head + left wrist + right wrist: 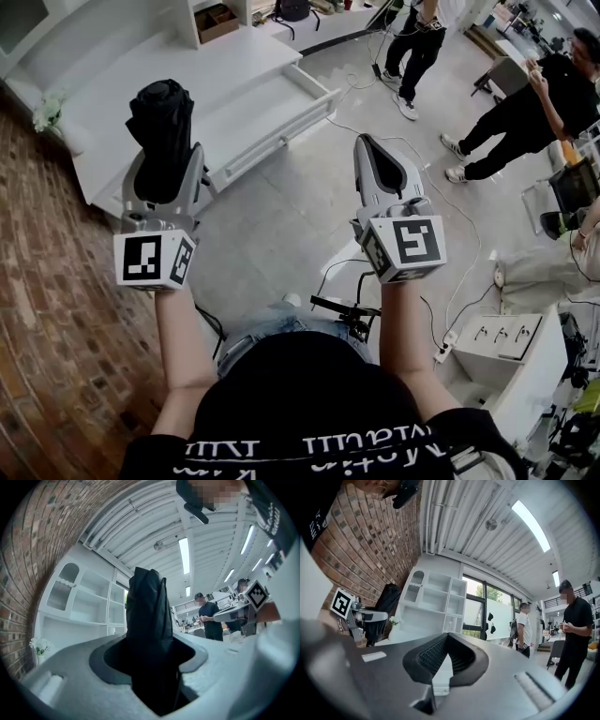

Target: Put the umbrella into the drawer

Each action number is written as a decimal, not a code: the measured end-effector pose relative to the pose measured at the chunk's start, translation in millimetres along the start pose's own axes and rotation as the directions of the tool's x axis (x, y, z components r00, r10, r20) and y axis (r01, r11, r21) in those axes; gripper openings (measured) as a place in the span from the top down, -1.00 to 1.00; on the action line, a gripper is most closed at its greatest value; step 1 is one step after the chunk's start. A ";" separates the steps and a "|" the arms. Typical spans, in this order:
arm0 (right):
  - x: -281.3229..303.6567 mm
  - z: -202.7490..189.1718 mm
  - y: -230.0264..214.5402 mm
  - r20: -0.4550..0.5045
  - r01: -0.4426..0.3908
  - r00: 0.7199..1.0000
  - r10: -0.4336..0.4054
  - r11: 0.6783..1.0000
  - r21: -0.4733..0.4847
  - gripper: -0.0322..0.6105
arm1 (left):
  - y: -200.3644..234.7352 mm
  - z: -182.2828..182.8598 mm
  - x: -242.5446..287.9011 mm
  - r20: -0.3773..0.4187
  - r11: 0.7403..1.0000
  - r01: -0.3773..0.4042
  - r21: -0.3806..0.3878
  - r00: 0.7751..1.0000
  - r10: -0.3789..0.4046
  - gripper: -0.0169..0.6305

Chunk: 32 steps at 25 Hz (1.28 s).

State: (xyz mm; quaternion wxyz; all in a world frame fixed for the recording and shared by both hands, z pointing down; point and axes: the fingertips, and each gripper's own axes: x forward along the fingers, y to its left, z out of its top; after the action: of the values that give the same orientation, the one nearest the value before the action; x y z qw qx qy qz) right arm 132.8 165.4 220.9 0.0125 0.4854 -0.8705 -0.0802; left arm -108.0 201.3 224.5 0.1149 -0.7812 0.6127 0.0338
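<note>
One folded black umbrella [161, 127] stands upright, clamped at its lower end in the left gripper's [165, 171] jaws, probably to keep it clear for lowering. The right gripper [373, 150] rides alongside, jaws clenched on nothing. Ahead, the white drawer [281, 139] gapes open across bare floor [281, 220]; mind its front edge.

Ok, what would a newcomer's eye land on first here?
A folded black umbrella stands up from the left hand-held gripper, which is clamped on it. Ahead of it, a white drawer hangs open from the low cabinet, while the right hand-held gripper is empty.
</note>
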 end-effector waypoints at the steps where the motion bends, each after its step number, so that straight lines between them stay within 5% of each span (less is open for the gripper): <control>1: 1.3 -0.4 -9.3 -0.001 -0.003 1.000 0.003 1.000 0.001 0.87 | -4.9 1.5 6.6 -0.002 1.000 -0.003 0.000 1.000 0.003 0.20; 15: 31.4 -21.3 -44.7 -0.018 0.005 1.000 -0.005 0.999 0.040 0.87 | -2.7 -12.4 51.2 -0.018 1.000 -0.016 0.009 1.000 0.016 0.20; 22: 124.2 -41.2 -63.7 -0.055 0.028 0.998 -0.026 0.999 0.024 0.87 | 47.9 -50.1 135.2 -0.044 1.000 0.015 -0.018 0.999 -0.016 0.20; 32: 152.0 -53.6 -62.6 -0.064 0.014 0.998 -0.011 0.999 0.036 0.87 | 64.1 -66.5 151.2 -0.058 1.000 0.004 -0.016 0.998 -0.005 0.20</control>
State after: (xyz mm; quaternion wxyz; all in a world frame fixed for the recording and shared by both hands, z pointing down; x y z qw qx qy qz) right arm 110.6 -2.5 255.8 0.0307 0.4933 -0.8679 -0.0488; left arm -138.3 28.8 251.0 0.0908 -0.7843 0.6136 0.0155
